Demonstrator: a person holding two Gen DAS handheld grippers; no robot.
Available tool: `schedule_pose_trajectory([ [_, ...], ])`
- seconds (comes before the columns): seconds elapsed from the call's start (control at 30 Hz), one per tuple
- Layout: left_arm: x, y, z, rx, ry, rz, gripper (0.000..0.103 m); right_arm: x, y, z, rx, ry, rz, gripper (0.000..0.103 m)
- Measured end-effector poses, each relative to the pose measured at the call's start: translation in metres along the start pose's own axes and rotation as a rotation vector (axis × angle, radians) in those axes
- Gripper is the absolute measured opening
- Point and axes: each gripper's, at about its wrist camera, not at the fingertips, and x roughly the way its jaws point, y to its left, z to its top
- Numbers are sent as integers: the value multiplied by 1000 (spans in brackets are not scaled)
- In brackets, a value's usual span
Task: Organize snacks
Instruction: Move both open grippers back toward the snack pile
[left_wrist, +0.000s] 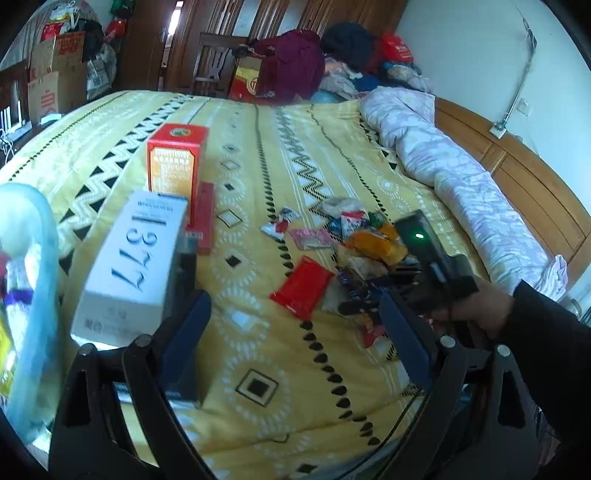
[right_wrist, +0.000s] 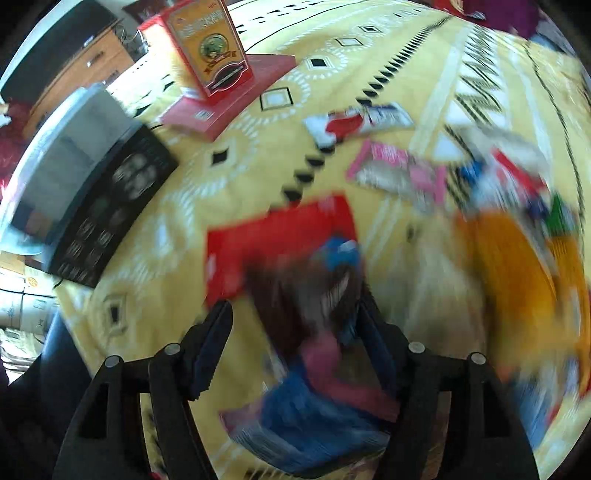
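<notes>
R gripper (right_wrist: 295, 339) over brown packet (right_wrist: 306, 295), jaws apart – I centre pads, then squeeze; L gripper (left_wrist: 295, 332) open, empty.

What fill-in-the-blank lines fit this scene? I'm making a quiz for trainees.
1. The snack packets lie on a ____ patterned bedspread.
2. The white box shows the number ____.
3. The orange-fronted box stands ____.
4. The left gripper holds ____.

Missing words: yellow; 1377; upright; nothing
</notes>
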Motion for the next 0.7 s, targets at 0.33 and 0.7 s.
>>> schedule_pose_trajectory([
  [0.33, 29, -26, -27, 13, 115, -26, 94, -120, -29, -112, 230, -392, -153, 77],
  [0.7, 35, -47, -36, 20, 135, -3, 94, -42, 14, -150, 450, -416, 49, 77],
])
